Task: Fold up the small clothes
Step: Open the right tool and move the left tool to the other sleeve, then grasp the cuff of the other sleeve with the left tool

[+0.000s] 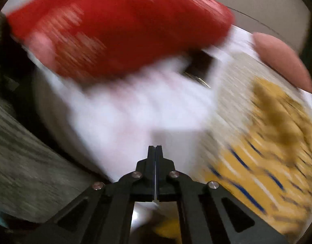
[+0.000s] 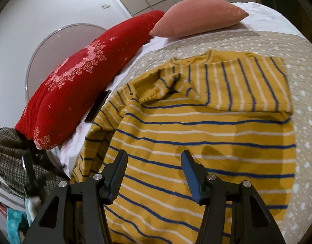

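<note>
A yellow sweater point(image 2: 206, 134) with blue and white stripes lies spread on a beige star-patterned blanket point(image 2: 304, 85). Its upper part and one sleeve are folded across the chest. My right gripper point(image 2: 154, 153) hangs open just above the sweater's lower half, with nothing between its fingers point(image 2: 119, 168). The left wrist view is blurred. There my left gripper point(image 1: 155, 148) is shut with its fingers together and nothing visibly held, over white sheet point(image 1: 125, 118). The sweater point(image 1: 267, 152) lies to its right.
A red embroidered pillow point(image 2: 74, 85) and a pink pillow point(image 2: 198, 16) lie along the bed's far side; both show in the left wrist view as the red pillow point(image 1: 119, 26) and pink pillow point(image 1: 282, 61). A flat dark object point(image 2: 97, 106) rests between red pillow and sweater. Checked fabric point(image 2: 7, 152) is heaped at left.
</note>
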`<state>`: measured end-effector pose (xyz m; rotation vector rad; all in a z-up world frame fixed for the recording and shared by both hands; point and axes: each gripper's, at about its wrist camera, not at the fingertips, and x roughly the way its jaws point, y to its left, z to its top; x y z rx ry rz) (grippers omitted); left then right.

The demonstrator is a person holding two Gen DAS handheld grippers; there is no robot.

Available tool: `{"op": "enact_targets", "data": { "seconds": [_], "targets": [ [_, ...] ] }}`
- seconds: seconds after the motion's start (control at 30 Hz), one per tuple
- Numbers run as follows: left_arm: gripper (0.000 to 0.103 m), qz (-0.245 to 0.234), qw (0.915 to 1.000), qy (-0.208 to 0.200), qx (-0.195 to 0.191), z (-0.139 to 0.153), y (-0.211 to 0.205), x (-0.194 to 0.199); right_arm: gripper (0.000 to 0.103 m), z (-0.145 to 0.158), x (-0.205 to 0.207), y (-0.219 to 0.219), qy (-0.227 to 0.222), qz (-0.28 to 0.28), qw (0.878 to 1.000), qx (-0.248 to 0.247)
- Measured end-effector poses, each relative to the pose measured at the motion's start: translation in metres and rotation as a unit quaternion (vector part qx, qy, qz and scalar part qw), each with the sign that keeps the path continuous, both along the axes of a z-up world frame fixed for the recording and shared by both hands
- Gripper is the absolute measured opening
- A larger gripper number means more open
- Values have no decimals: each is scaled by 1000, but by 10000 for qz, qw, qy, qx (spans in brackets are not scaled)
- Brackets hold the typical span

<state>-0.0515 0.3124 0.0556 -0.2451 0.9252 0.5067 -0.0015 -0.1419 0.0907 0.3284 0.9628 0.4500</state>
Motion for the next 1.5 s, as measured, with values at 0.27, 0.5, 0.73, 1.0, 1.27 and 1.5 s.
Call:
{"op": "enact_targets", "data": {
  "seconds": [0.27,0.5,0.73,1.0,1.27,1.5],
  "targets": [
    [33,33,9989,-473,69,41,25,8,60,-13,-11,-16,130,-151,9998,34],
    [68,-455,9959,-421,-654,-12,3,-31,60,-26,-14,-15,264,-118,9994,205],
    [68,-485,9839,-441,-1660,-68,1,-70,60,-34,-24,-15,315,-49,9993,175],
    [74,-622,9734,-543,-2137,-91,-17,-77,60,-45,-31,-23,466,-157,9984,266],
    [74,-853,9430,-848,-3102,-99,-28,-75,60,-49,-32,-16,480,-124,9986,210],
    [18,-667,9409,-599,-3266,-89,-40,-76,60,-46,-35,-6,408,-17,9991,107]
  ]
}}
